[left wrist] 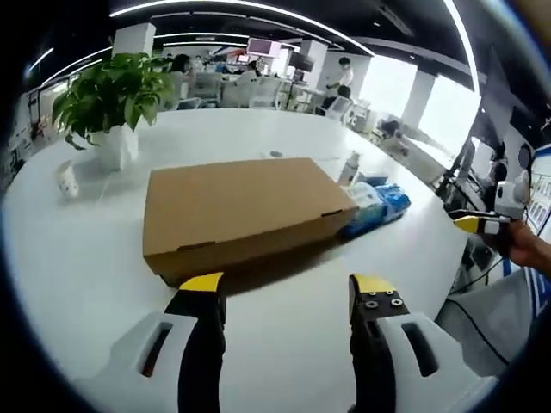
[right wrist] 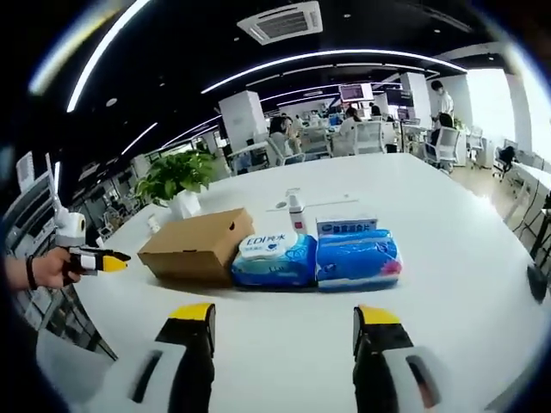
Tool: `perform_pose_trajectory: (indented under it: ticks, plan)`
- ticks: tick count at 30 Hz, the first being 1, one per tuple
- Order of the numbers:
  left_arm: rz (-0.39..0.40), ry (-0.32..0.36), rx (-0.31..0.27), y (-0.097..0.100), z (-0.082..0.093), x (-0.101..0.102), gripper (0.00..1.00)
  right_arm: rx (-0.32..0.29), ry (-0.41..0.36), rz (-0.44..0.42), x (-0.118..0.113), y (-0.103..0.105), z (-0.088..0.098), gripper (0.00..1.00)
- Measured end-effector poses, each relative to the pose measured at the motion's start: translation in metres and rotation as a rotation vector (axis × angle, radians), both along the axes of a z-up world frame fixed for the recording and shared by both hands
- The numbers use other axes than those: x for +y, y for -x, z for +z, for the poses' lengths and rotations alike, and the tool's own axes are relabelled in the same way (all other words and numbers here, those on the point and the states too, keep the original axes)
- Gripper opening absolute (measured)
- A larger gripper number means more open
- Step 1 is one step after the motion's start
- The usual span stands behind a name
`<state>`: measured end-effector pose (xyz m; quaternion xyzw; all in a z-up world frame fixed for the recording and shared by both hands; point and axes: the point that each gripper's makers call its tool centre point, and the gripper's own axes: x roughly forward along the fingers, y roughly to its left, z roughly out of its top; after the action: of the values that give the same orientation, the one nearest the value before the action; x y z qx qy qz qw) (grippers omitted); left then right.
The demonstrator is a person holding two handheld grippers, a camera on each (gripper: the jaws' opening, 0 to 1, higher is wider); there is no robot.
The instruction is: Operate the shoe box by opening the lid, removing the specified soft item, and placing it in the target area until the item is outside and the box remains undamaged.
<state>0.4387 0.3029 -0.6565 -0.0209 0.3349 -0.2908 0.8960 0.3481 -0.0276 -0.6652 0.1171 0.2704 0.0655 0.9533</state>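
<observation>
The box (left wrist: 241, 215) sits shut on the white desk (left wrist: 77, 284), lid flat, at twelve o'clock from the left gripper (left wrist: 288, 284), whose jaws stand wide apart and empty. The right gripper (right wrist: 284, 318) hangs equally wide and empty, facing the blue packs (right wrist: 318, 258) touching the box's side, a plant (left wrist: 108, 99) beyond at ten o'clock. Risks, as I judge them: prying the cardboard lid hard could crease or tear it; the unheld box may slide into the packs.
</observation>
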Motion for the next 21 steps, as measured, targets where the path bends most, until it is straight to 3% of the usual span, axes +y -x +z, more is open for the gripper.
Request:
perform_pose_trajectory:
  ticks: [12, 18, 21]
  plan:
    - [0.040, 0.039, -0.008, 0.016, 0.006, -0.004, 0.59, -0.022, 0.041, 0.068, 0.021, 0.009, -0.005, 0.67]
    - [0.071, 0.058, -0.015, 0.015, 0.007, 0.015, 0.61, -0.033, 0.054, 0.081, 0.025, 0.008, -0.004, 0.67]
    - [0.084, 0.030, -0.025, 0.015, 0.006, 0.026, 0.61, -0.030, 0.055, 0.089, 0.027, 0.008, -0.005, 0.67]
